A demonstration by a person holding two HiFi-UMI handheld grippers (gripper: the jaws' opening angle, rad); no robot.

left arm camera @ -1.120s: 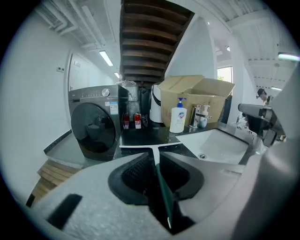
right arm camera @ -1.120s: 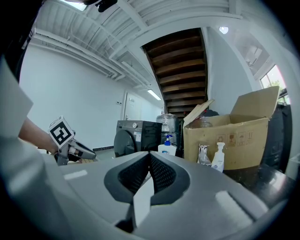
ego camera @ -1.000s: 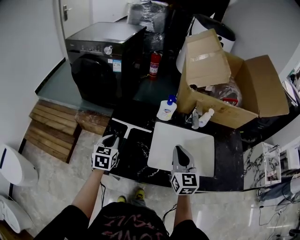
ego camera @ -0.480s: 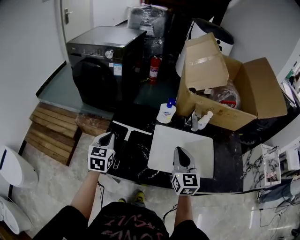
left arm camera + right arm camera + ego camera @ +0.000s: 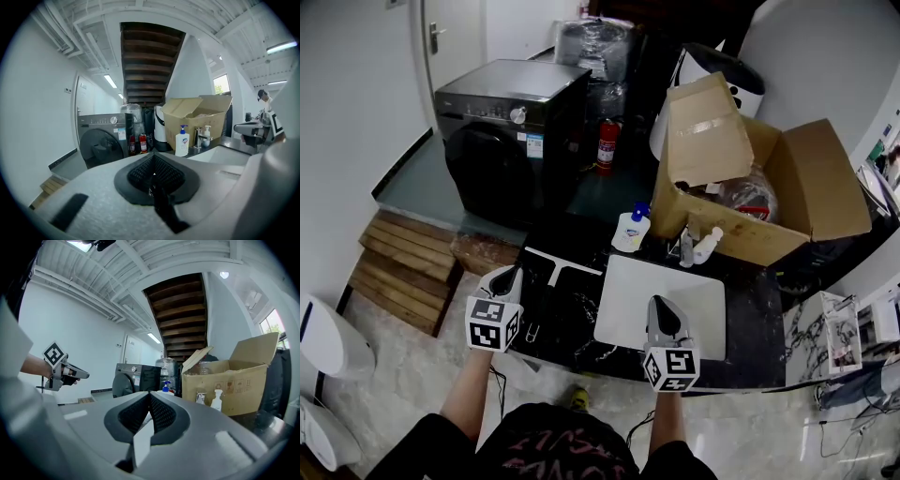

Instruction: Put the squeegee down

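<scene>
Left forearm [image 5: 471,389] and right forearm [image 5: 666,422] bare, both stretched forward from a black shirt [image 5: 553,455].

Left gripper [image 5: 508,279] at the near left corner of the dark counter [image 5: 572,314], tipped slightly downward, marker cube toward the body. Jaws pressed together, black ribbed pads meeting with nothing between.

Right gripper [image 5: 661,307] level over the near edge of a white slab [image 5: 703,314], wrist straight. Jaws closed there too, tips touching, empty.

Flat on the counter, just beyond and to the right of the left gripper and apart from it: the squeegee [image 5: 553,265]. White, T-shaped, thin straight blade across the far end, slim handle pointing near. Free of both grippers.

Counter glossy black, veined in white like marble. Slab plain, rectangular, rounded at the corners.

At the far edge, a white pump bottle [image 5: 630,228] with a blue head and a pale spray bottle [image 5: 710,244]. Behind them, an open brown cardboard box [image 5: 806,187], flaps up, one taped.

Far left, a boxy black washing machine [image 5: 511,131] with a round door, and beside it a red cylindrical fire extinguisher [image 5: 607,142]. Near left, a slatted wooden pallet [image 5: 398,272] on a pale marbled floor [image 5: 422,375].
</scene>
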